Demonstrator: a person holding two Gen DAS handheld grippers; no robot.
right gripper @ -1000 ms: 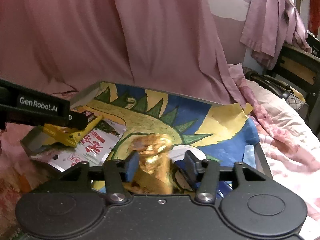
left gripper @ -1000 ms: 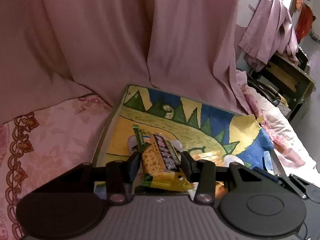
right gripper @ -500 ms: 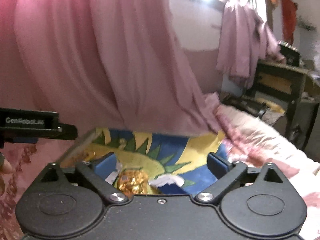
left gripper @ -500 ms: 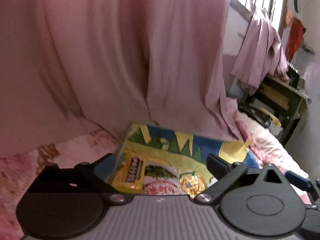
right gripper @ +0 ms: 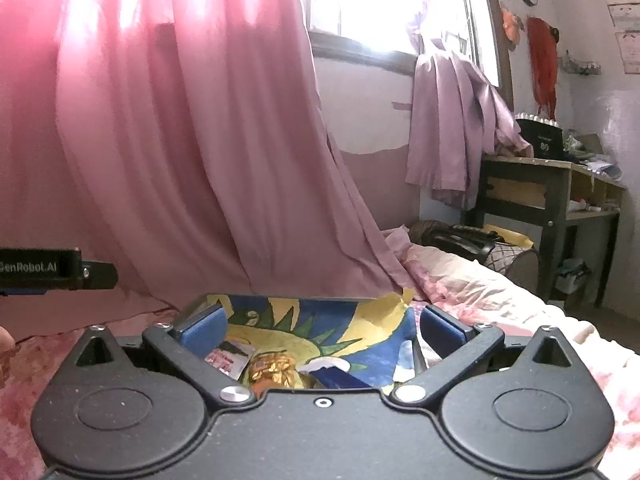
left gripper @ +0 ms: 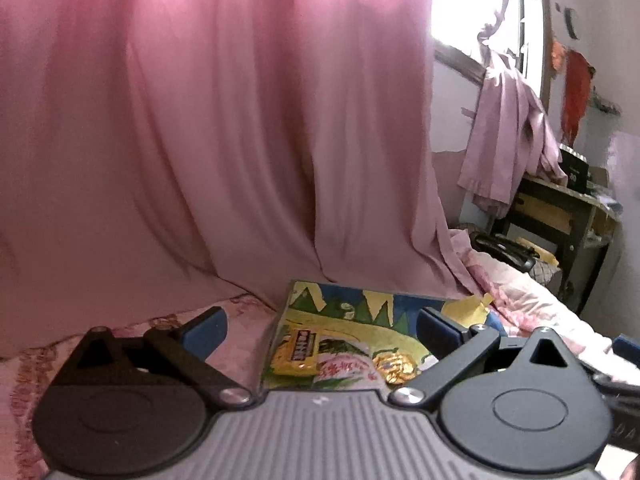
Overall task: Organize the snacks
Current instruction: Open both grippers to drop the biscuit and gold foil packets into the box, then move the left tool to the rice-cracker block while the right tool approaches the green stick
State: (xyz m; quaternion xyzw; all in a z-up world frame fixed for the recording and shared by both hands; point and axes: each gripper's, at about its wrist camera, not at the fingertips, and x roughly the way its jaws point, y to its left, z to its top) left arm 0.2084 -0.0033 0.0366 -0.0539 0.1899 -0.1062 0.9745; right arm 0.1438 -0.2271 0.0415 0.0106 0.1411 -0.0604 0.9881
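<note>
left wrist view: the left gripper (left gripper: 320, 330) stands with its blue-padded jaws spread wide, having just been opening, and nothing lies between them. beyond and below the fingertips sits a shallow box (left gripper: 280, 320) lined with a painted sheet of green spikes, yellow and blue. inside it, near the left wall, lies a yellow snack packet (left gripper: 298, 354) with a dark label; just beside it on the right a white packet with red characters (left gripper: 344, 370), and next to that a gold foil snack (left gripper: 394, 366). the three lie close together in the near part of the box; whether they touch cannot be told. the box rests on a floral pink bedspread (left gripper: 248, 320), in front of a hanging pink curtain (left gripper: 220, 140).

right wrist view: the right gripper (right gripper: 322, 330) is likewise fully spread, its jaws just opened, empty. below it the same box (right gripper: 192, 304) shows the gold foil snack (right gripper: 274, 368) near the centre and the white packet with red characters (right gripper: 226, 358) to its left. part of the left gripper (right gripper: 56, 274) projects in from the left edge, apart from the box. a dark wooden table (right gripper: 552, 184) stands at the far right beside the bed.
</note>
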